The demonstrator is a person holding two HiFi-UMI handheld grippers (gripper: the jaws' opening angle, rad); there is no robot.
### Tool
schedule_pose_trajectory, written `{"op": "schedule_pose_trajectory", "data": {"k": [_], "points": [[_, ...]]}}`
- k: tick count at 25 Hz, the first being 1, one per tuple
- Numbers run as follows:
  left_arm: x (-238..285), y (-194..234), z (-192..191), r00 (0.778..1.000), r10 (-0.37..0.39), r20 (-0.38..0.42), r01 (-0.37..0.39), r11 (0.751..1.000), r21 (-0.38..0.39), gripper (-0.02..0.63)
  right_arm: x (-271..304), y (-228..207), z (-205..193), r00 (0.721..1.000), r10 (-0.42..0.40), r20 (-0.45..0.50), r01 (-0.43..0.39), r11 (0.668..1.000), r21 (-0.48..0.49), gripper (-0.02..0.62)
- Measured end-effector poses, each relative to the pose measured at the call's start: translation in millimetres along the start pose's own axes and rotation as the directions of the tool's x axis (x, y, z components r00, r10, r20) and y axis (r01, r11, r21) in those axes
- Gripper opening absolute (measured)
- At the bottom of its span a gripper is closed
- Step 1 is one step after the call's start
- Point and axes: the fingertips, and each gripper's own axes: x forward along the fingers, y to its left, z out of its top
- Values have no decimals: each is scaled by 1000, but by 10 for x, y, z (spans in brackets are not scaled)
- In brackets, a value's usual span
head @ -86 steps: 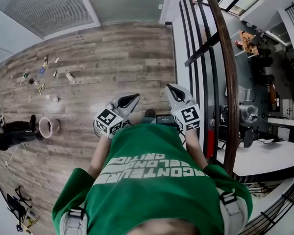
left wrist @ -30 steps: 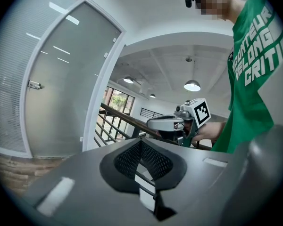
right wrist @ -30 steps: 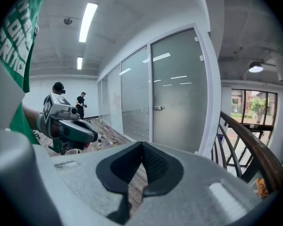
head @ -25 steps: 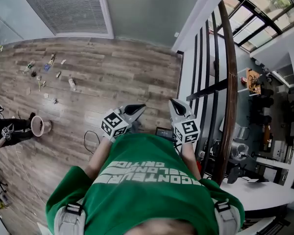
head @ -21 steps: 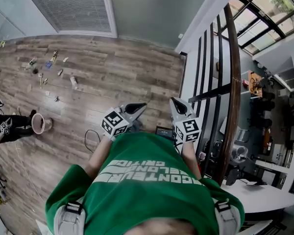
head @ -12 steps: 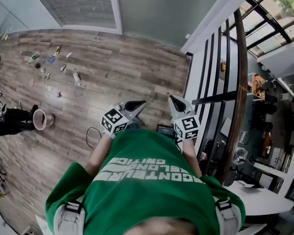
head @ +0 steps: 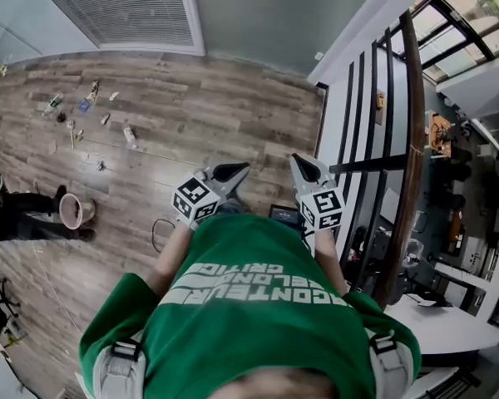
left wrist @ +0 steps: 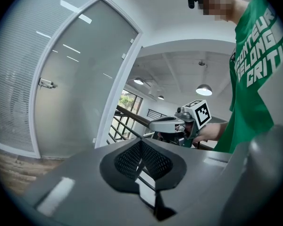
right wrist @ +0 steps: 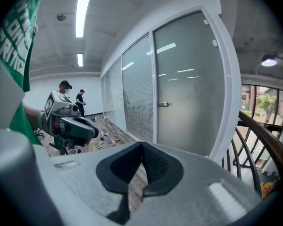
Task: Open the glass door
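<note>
Approaching the frosted glass door: it stands well ahead of my right gripper and left gripper, both clamped together on nothing. Its small metal lever handle is beyond reach (neither gripper is near it). The risk, as I judge it: arriving with the jaws together, I could knock the pane or skid off the lever instead of grasping it.

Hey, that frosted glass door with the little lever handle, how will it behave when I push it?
The glass door is a tall, framed, frosted panel, so it is probably stiff and heavy, and likely to swing slowly. Its small lever handle looks like smooth metal, so it may be slippery to press.
</note>
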Motion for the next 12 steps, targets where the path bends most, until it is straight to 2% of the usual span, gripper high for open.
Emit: {"op": "schedule_pose_trajectory", "data": {"k": [12], "points": [[-119, 423, 34, 1000, 11, -9, -12, 1000, -13, 11, 394, 39, 51, 1000, 2, -16, -1, 1000, 12, -8]]}}
